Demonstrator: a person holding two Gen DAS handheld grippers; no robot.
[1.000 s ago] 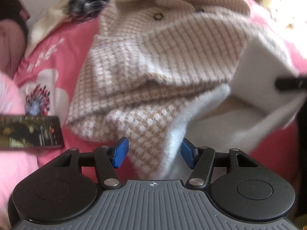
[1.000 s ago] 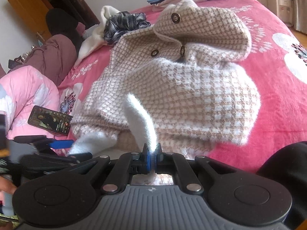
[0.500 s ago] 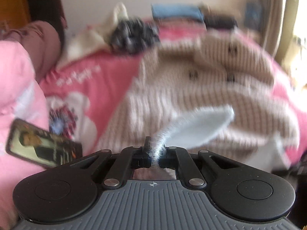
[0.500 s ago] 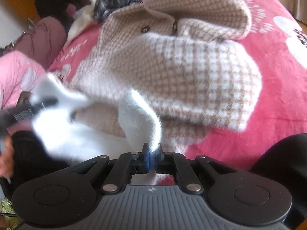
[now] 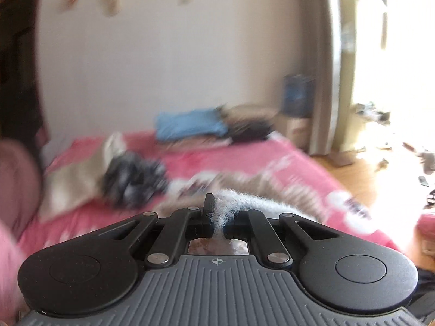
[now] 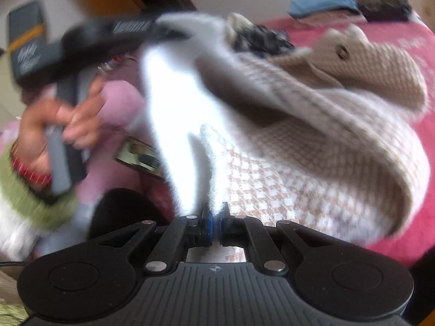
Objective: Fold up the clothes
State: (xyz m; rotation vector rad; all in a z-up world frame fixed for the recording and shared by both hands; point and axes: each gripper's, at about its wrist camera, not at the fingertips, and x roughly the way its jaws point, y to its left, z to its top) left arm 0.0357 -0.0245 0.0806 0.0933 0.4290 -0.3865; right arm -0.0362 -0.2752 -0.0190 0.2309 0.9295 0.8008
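Fleece fills the low centre of both wrist views. The right gripper (image 6: 214, 217) is clamped on the coat's (image 6: 312, 146) white lining, as it was a second ago. The left gripper (image 5: 217, 212), whose jaws stood apart around the hem a second ago, is now pinched shut on a tuft of the same lining.

In the right view that lining stretches from the low centre up to the upper left, where the left gripper (image 6: 163, 31) is held by a hand (image 6: 62, 125); a second ago it sat low at the left edge. A phone (image 6: 138, 159) shows behind the raised cloth.

The checked coat lies across the right half of the frame on the pink bed (image 6: 407, 46), its hem lifted. In the left view the coat, which filled the frame before, is a blurred strip at mid-frame, probably still on the bed. Farther back lie a dark bundle (image 5: 133, 182) and folded clothes (image 5: 190, 127).
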